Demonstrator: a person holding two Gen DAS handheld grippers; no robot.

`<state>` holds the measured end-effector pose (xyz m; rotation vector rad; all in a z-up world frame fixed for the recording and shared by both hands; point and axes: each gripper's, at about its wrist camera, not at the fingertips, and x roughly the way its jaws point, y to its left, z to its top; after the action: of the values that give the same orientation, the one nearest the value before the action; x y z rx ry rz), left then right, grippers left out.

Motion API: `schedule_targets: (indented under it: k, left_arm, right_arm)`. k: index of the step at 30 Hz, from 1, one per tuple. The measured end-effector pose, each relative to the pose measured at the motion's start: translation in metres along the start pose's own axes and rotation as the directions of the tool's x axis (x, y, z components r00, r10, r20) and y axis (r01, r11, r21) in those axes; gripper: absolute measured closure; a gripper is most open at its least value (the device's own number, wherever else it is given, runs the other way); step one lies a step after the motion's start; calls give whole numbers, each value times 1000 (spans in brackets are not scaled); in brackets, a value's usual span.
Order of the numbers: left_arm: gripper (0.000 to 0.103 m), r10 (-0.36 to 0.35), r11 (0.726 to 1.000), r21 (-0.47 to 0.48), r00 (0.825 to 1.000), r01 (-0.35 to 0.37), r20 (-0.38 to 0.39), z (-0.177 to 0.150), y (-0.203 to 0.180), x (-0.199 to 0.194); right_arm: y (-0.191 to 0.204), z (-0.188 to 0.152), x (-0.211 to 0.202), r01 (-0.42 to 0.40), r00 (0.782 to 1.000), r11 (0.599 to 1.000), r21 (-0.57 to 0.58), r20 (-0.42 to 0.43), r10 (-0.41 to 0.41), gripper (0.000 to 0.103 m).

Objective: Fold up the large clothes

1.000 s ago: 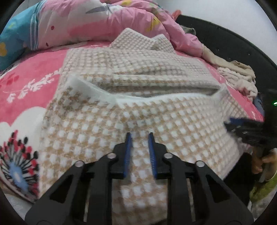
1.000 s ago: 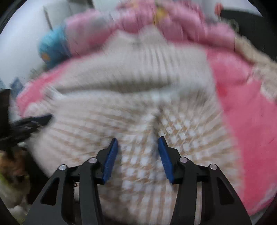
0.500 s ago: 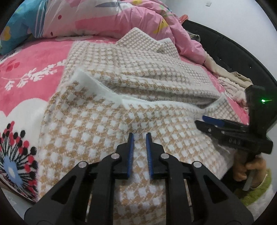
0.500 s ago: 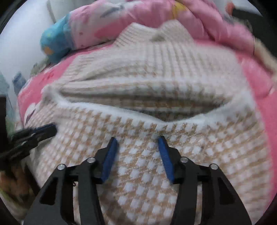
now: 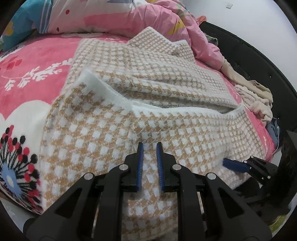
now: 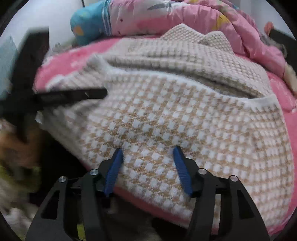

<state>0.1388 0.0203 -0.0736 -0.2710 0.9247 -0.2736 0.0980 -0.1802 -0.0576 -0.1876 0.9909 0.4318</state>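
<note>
A beige-and-white checked sweater (image 5: 167,129) lies on the bed, its lower half folded up into a thick band with a fluffy white rim. Its near part hangs over the bed's edge. My left gripper (image 5: 149,146) is shut on a pinch of this near part, with fabric bunched between the narrow blue pads. In the right wrist view the sweater (image 6: 185,120) fills the middle. There my right gripper (image 6: 148,149) hovers over its near edge, jaws opening wide, pads not pressing the cloth. The right gripper (image 5: 228,164) also shows at the sweater's right corner, and the left gripper (image 6: 100,92) at its left side.
The bed has a pink flowered sheet (image 5: 27,74). A pink quilt (image 5: 148,16) and a blue pillow (image 5: 22,24) are heaped at the far side. Beige clothes (image 5: 256,100) lie by the dark bed frame (image 5: 259,61) at the right.
The right gripper has swung down and outward to the sweater's near right corner, and its jaws have spread. The left gripper's pads have drawn slightly closer on the fabric.
</note>
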Motion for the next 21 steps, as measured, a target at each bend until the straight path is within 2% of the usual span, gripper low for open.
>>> schedule_targets:
  k: [3,6,7,8,9,10,11,12,13,15,17,21]
  left_arm:
    - [88,-12,1000,-3,1000,12,0,0,2,-1]
    - [88,-24,1000,-13,1000,24,-3,1,5,-2]
    - [88,-26,1000,-16,1000,26,-4,1,5,-2]
    - [88,-28,999,-18,1000,28,-3,1,6,-2]
    - [88,-31,999,-23,1000,31,-3,1,7,-2]
    - [88,-33,999,-26,999,33,-3,1,7,-3]
    - [88,-35,999,-29,999,35,-5,1,8,-3]
    - [88,-40,999,-31,999,39,-11,2,7,-4]
    - [87,-44,999,-32,999,43,-16,2,5,-5]
    - [78,-34,999,-12,999,34,-17,4,-3,-14]
    - [50,-10,1000,20,1000,10,3,4,-14,-27]
    - [33,16,996,84,999,-19,28,0,-34,-44]
  right_arm:
    - [5,4,-25,29,1000,1000,-5,-3,-29,45]
    - [4,-3,-58,69,997,997,-25,31,-68,45]
    - [0,-5,-63,87,996,996,-13,33,-87,42]
    - [-9,-1,-60,103,994,995,-2,30,-103,36]
    - [-20,-7,-55,129,992,991,31,10,-129,35]
    - [-31,-8,-47,149,989,987,64,-23,-148,33]
    - [-45,-14,-32,168,984,979,113,-81,-160,27]
    - [-62,-21,-20,131,986,974,185,-124,-109,22]
    - [-69,-20,-17,100,990,968,232,-124,-72,21]
    - [-74,-15,-31,69,994,962,266,-101,-43,21]
    - [-79,-10,-48,93,995,958,270,-66,-78,21]
    - [-100,-7,-67,120,993,938,326,-19,-120,20]
